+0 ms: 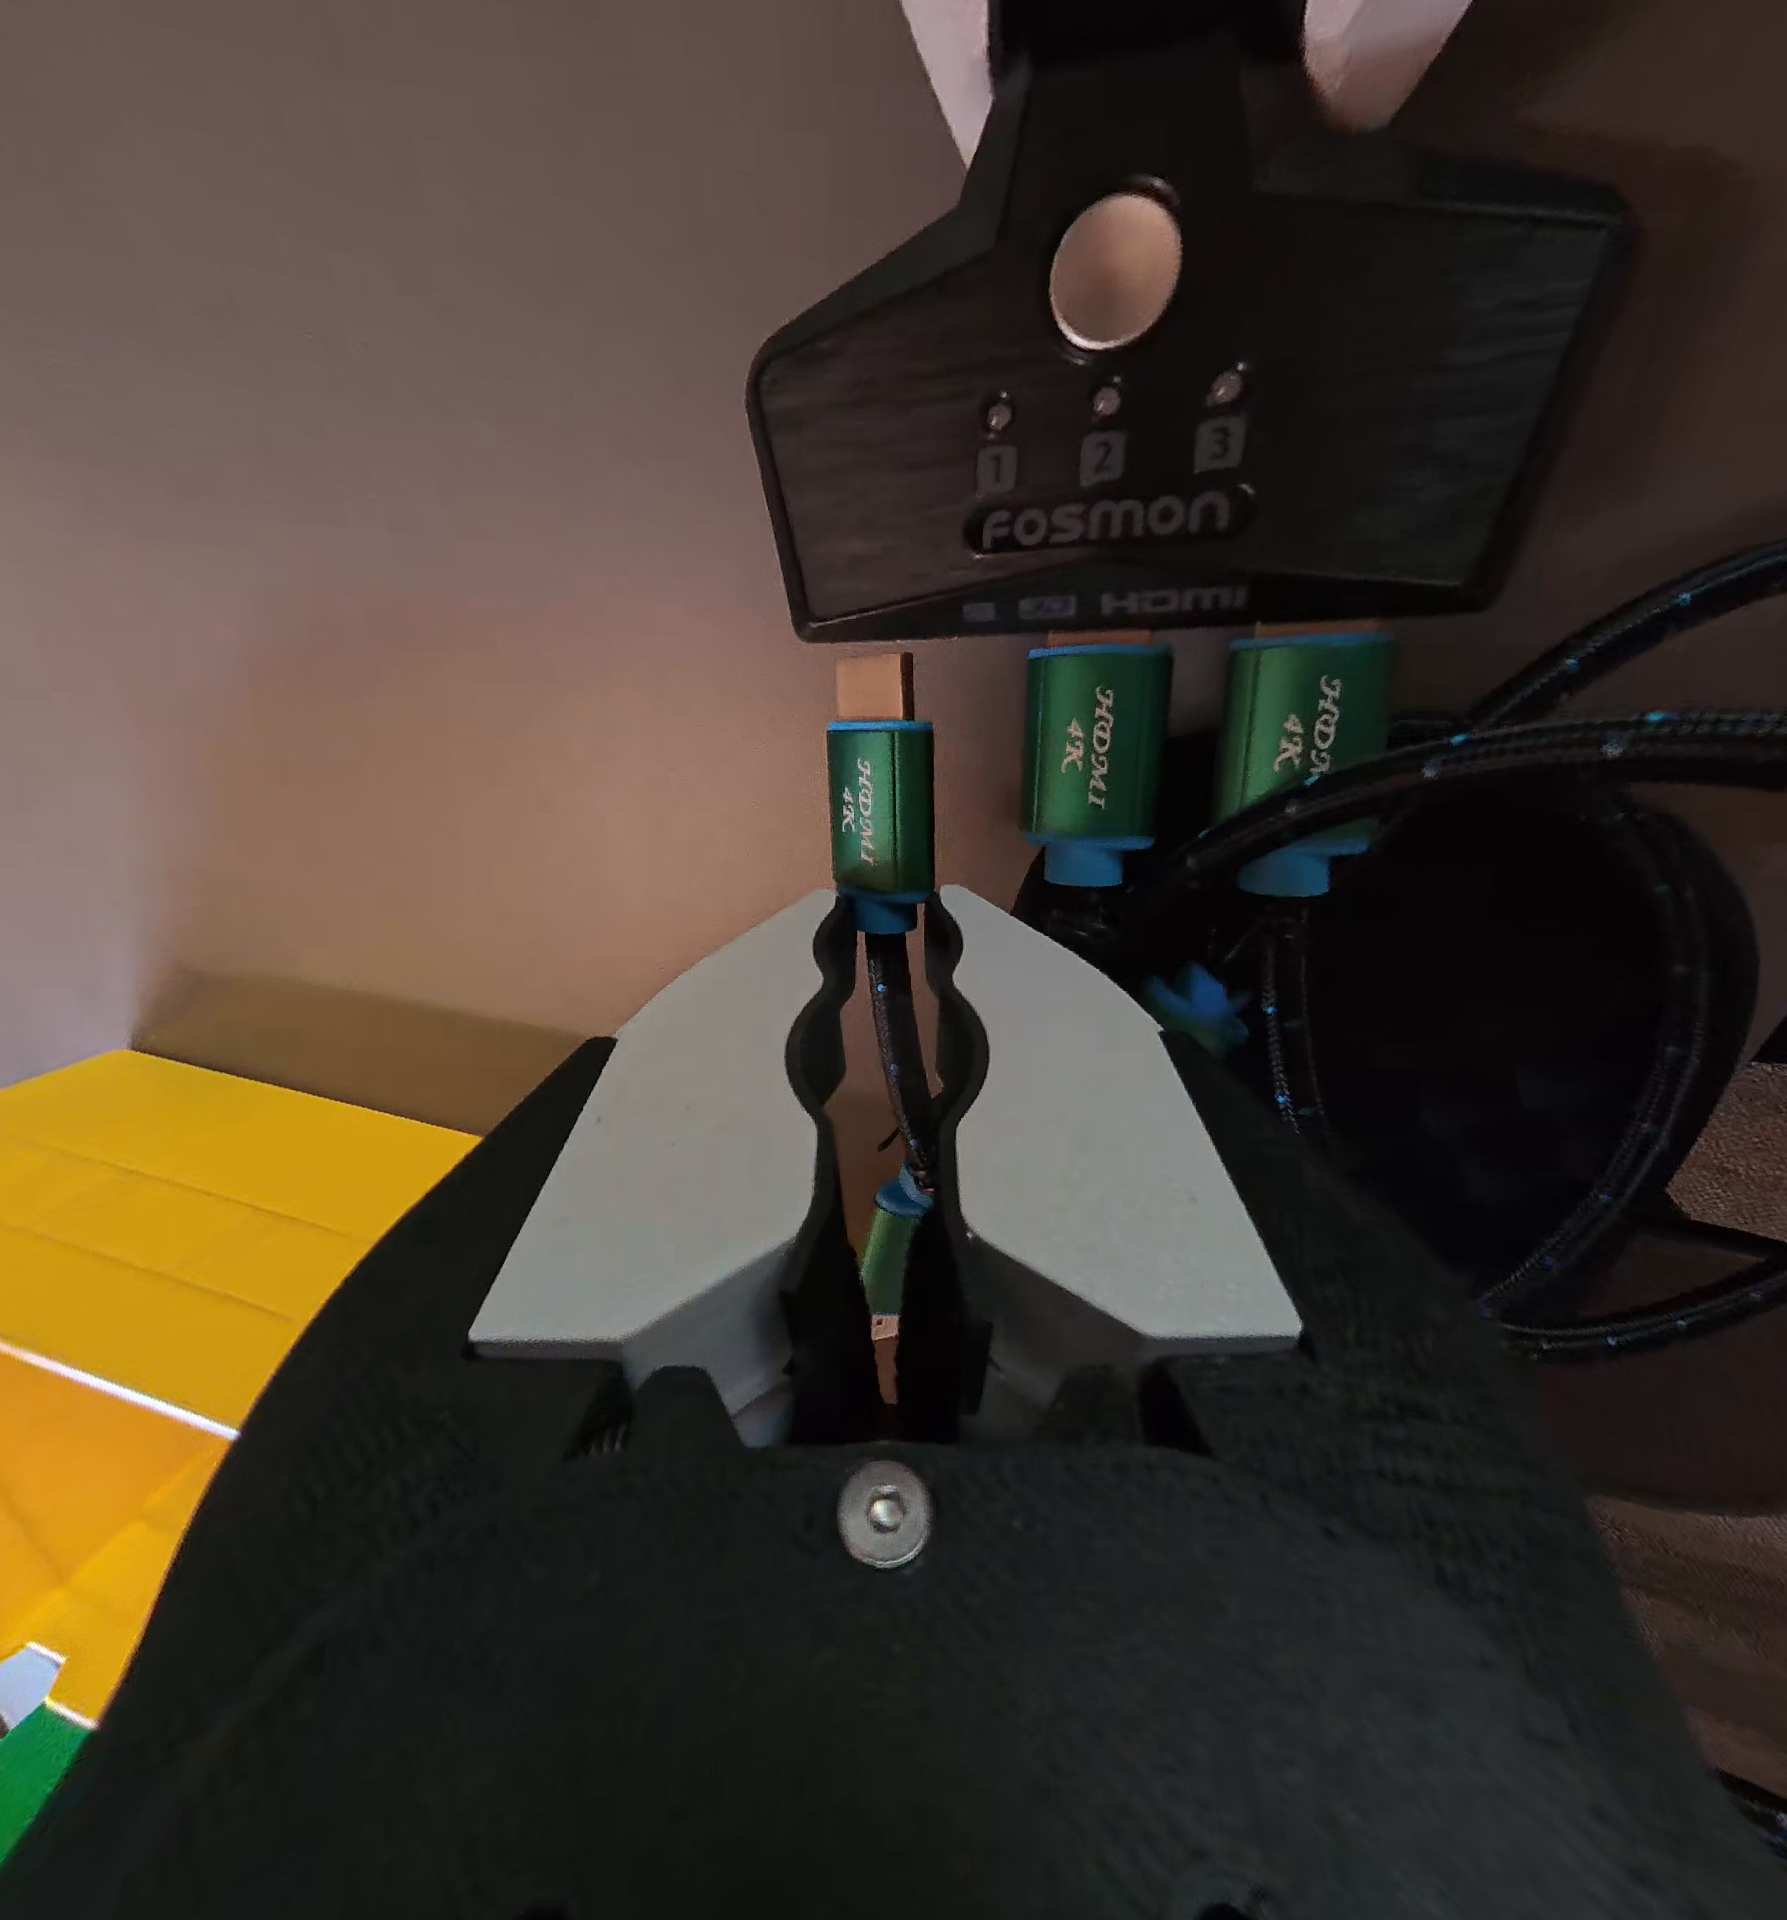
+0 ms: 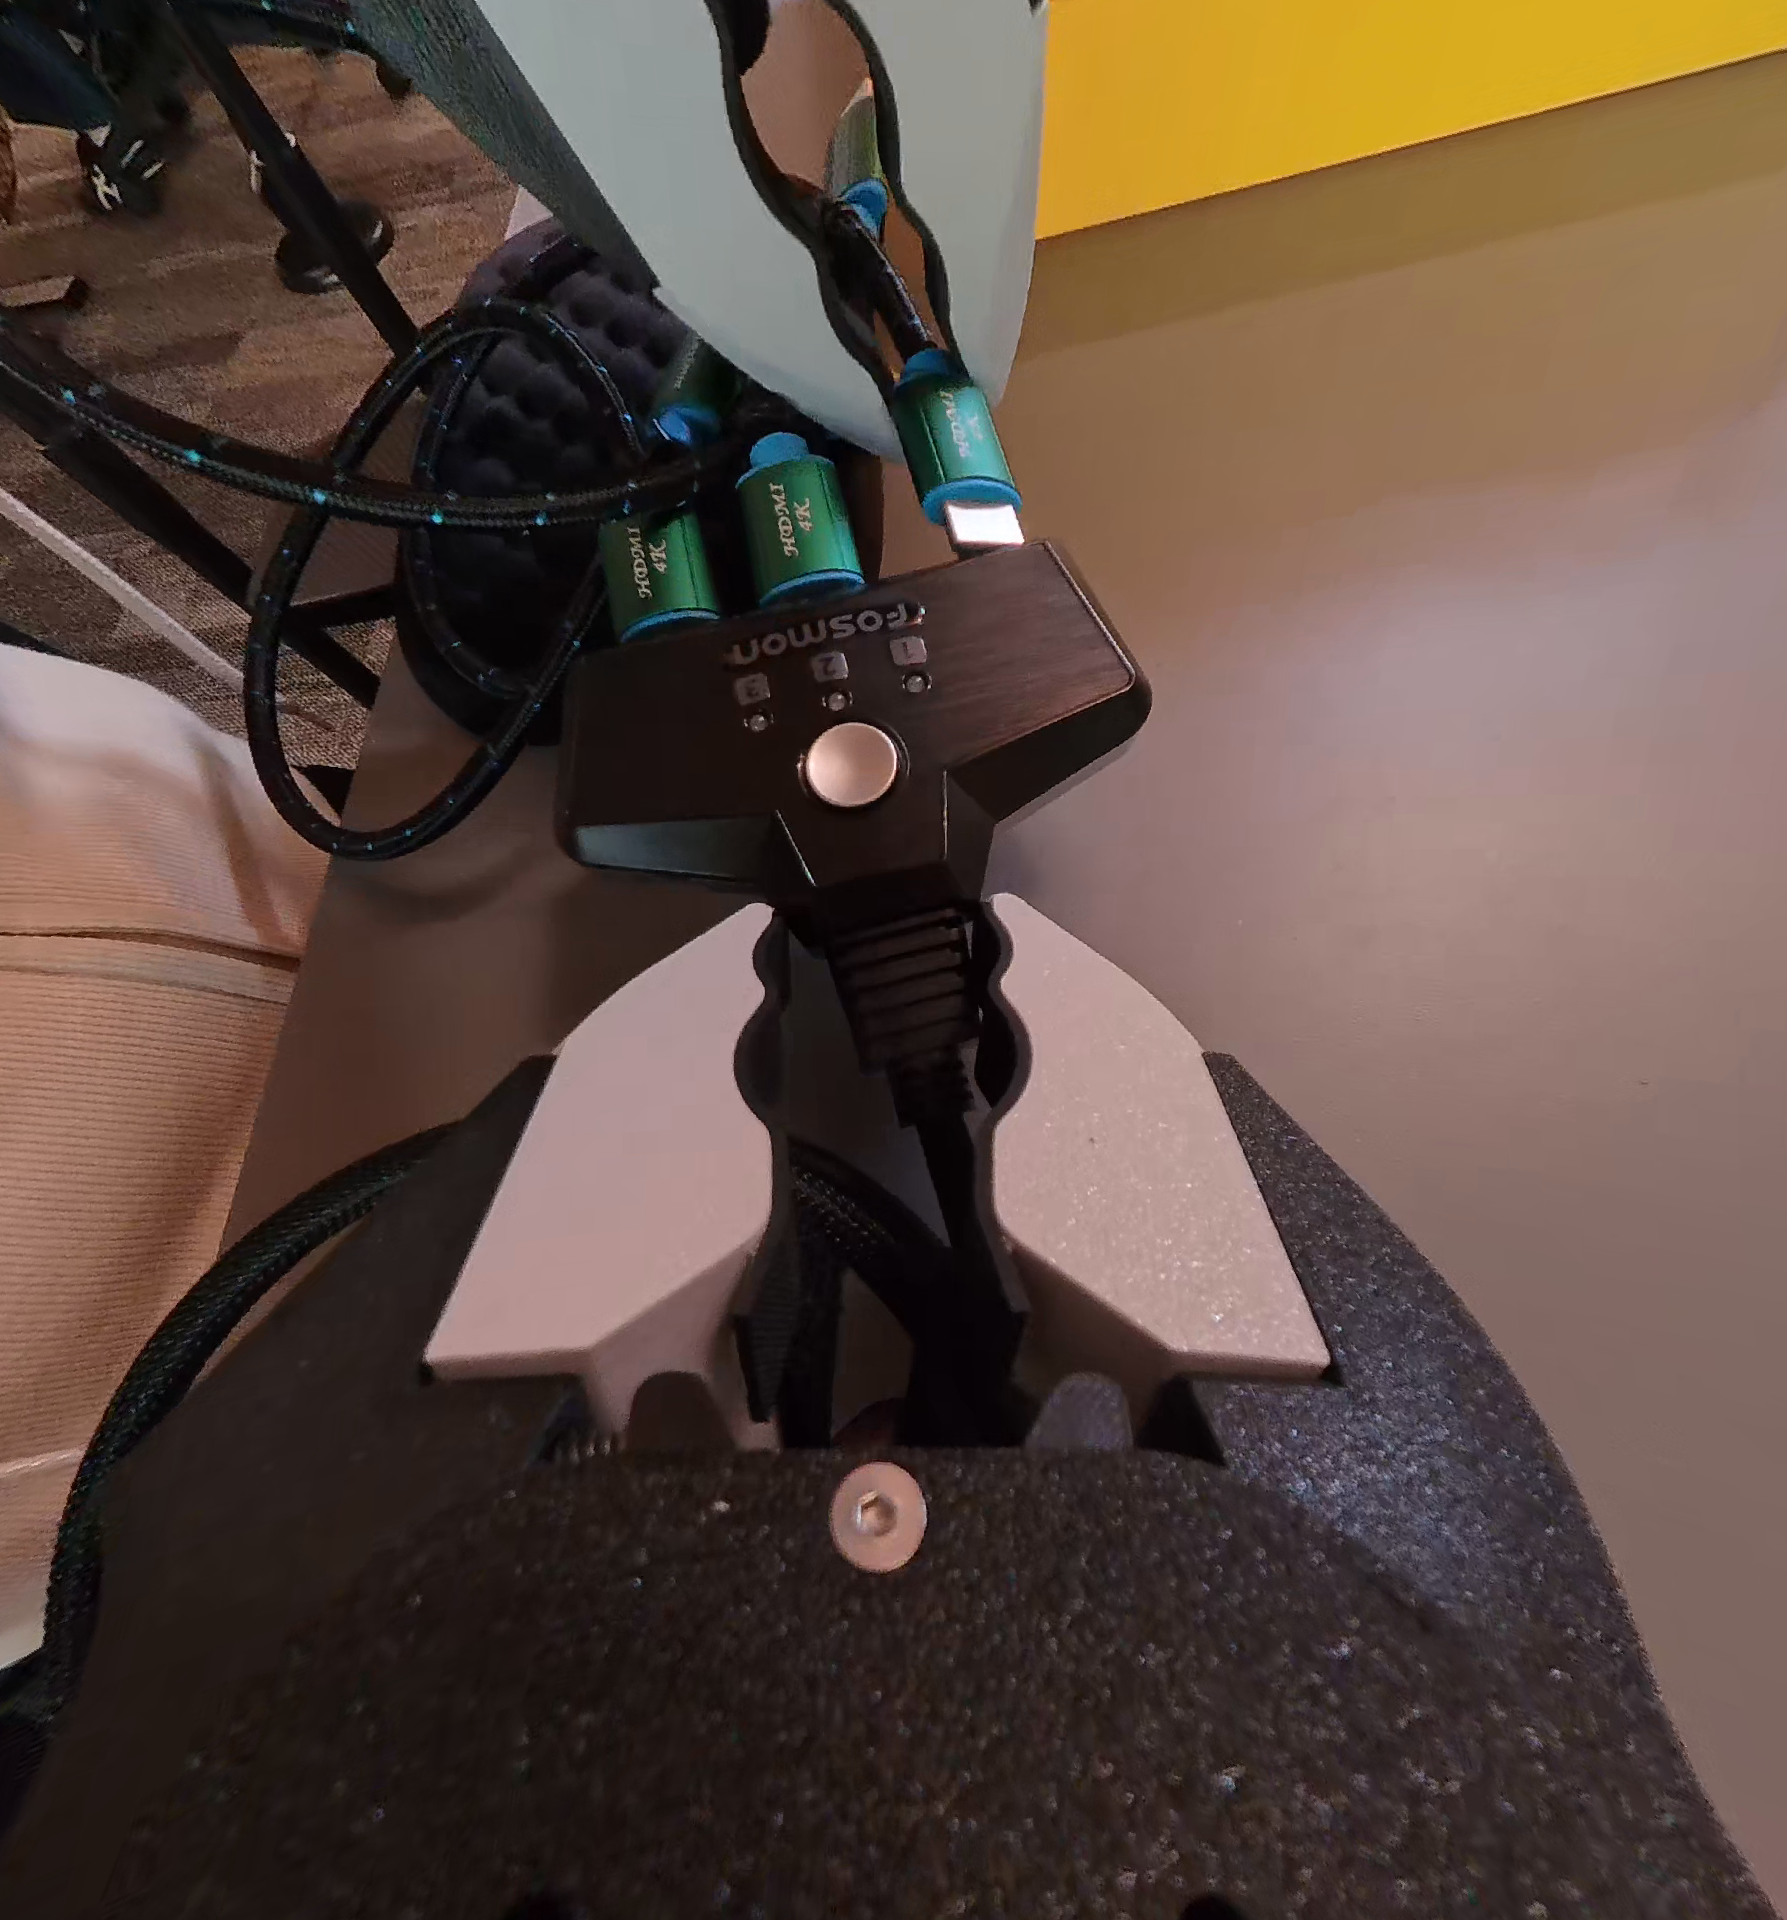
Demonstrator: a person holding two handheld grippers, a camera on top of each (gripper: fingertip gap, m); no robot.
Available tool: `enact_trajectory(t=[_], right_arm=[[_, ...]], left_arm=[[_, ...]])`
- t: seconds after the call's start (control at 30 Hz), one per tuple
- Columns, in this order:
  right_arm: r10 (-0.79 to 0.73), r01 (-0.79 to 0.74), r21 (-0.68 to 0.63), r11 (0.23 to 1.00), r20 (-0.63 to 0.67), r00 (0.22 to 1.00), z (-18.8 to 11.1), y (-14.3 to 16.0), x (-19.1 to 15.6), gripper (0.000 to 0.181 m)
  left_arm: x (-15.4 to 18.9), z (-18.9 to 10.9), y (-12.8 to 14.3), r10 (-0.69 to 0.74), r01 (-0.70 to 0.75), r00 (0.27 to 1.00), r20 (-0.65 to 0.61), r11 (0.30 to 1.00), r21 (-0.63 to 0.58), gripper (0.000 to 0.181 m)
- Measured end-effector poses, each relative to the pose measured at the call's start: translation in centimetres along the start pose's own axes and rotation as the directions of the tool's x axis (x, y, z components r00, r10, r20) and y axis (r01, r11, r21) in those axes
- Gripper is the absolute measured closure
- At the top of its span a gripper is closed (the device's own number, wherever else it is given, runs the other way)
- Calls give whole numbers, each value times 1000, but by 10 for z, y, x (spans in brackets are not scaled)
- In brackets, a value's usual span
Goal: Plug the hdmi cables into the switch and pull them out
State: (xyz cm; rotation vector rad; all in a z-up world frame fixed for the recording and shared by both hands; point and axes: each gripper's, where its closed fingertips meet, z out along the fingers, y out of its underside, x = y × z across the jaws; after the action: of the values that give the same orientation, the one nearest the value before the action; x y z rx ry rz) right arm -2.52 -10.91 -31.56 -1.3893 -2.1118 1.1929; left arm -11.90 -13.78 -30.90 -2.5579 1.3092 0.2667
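Observation:
The black HDMI switch [image 1: 1180, 416] hangs in front of me over the table. My right gripper [image 2: 884, 925] is shut on its ribbed tail cable [image 2: 904, 997]; its pale fingers [image 1: 1356, 73] show at the top of the left wrist view. My left gripper [image 1: 884, 914] is shut on the blue collar and braided cable of a green HDMI plug [image 1: 881, 810]. That plug's metal tip [image 1: 873, 686] is bare, just outside the switch's first port. Two more green plugs [image 1: 1097, 748] [image 1: 1299, 738] sit in the other two ports. The right wrist view shows the switch [image 2: 847, 707], the held plug [image 2: 956, 447] and the left gripper [image 2: 930, 384].
Black braided cables [image 1: 1595, 831] loop on the right, over a dark foam pad [image 2: 546, 364]. A loose green plug [image 1: 889, 1247] lies under my left fingers. A yellow box [image 1: 141, 1195] stands to the left. Pale ribbed fabric [image 2: 89, 987] lies beyond the table edge.

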Motion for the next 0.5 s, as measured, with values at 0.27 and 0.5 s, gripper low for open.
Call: enact_trajectory(t=[0.27, 0.5], right_arm=[[18, -18, -2, 1000, 7, 1000, 0, 1, 1, 147], [6, -6, -5, 1000, -1, 1000, 0, 2, 3, 147]], left_arm=[[-2, 2, 0, 114, -114, 993, 7, 993, -24, 170], [5, 5, -3, -73, 95, 972, -222, 991, 92, 166]])
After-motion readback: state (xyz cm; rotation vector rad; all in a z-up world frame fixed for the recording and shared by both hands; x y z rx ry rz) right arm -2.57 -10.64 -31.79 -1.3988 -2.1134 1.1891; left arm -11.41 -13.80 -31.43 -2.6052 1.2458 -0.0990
